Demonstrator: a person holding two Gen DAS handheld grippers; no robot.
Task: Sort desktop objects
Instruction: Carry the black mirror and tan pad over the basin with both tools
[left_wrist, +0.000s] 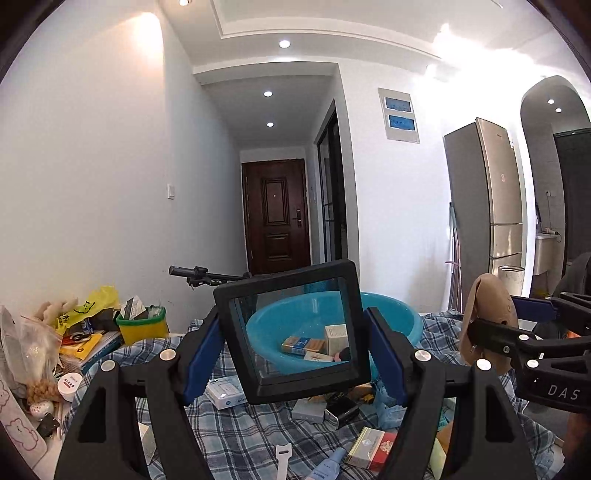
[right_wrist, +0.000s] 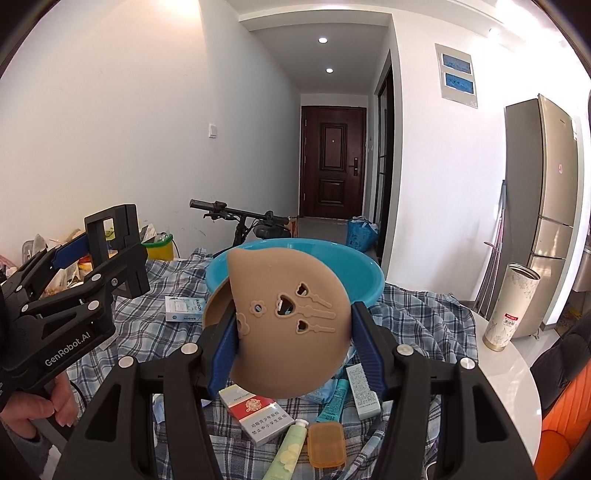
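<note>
Left gripper (left_wrist: 295, 354): pinches a black square frame (left_wrist: 291, 332) with a clear window, held upright above the checked cloth (left_wrist: 229, 435), just before the blue basin (left_wrist: 391, 325).
Right gripper (right_wrist: 291, 343): clamps a tan silicone pad (right_wrist: 291, 317) with cut-out holes, lifted in front of the same basin.
Blue basin: sits toward the far edge of the cloth; small boxes already lie inside.
Step in hand: probably carrying both items to the basin.
Doing it well: clear the rim before letting go, release one hand at a time, keep the grippers apart.
Left on the cloth: red cigarette pack (right_wrist: 255, 411), green tube (right_wrist: 288, 448), orange case (right_wrist: 327, 445), near its front edge.
</note>
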